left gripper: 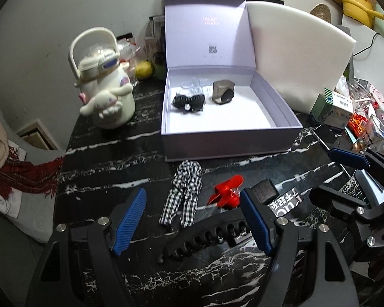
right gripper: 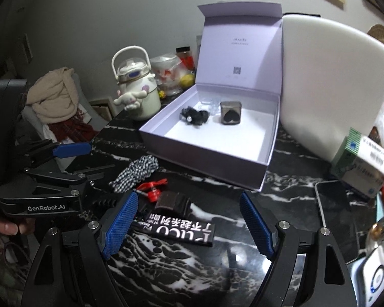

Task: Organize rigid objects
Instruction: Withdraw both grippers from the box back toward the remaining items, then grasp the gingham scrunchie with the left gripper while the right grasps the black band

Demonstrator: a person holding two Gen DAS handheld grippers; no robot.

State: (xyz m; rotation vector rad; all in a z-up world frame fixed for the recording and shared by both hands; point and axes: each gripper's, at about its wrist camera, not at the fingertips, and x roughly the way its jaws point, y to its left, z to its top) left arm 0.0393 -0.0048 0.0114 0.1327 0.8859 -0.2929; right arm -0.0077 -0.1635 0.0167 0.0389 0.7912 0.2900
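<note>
- My left hand-held gripper (left gripper: 193, 220) is released, its blue pads spread wide with nothing pressed between them; it hangs over the black marbled surface (left gripper: 110, 153).
- Between its fingers and slightly ahead lies a black-and-white checked cloth piece (left gripper: 185, 194), flat on the surface.
- Just beside that cloth, toward the right finger, sits a small red clip (left gripper: 226, 193), blurred in this view.
- Closer to me than both, a black comb-like clip (left gripper: 207, 240) lies across the gap between the two fingers, resting on the surface and not gripped.
- My right hand-held gripper (right gripper: 189, 221) is also released, its pads wide apart with nothing in them.
- Between its fingers lies a black label with white lettering (right gripper: 181, 229); just ahead of it rests a dark brown block (right gripper: 172, 202), near the left finger.
- Beyond the brown block, in the right wrist view, the red clip (right gripper: 152, 190) and the checked cloth piece (right gripper: 135, 170) lie ahead and to the left.
- Ahead of both hand-held grippers stands a lilac box (left gripper: 230, 138) with its lid raised; in it, at the far side, lie a black bow (left gripper: 189, 101), a dark square case (left gripper: 222, 92) and some clear pieces I cannot make out.
- Left of the box stands a cream kettle-shaped bottle with a plush figure (left gripper: 105, 87).
- Right of my right hand-held gripper, a phone (right gripper: 336, 215) lies flat on the surface.
</note>
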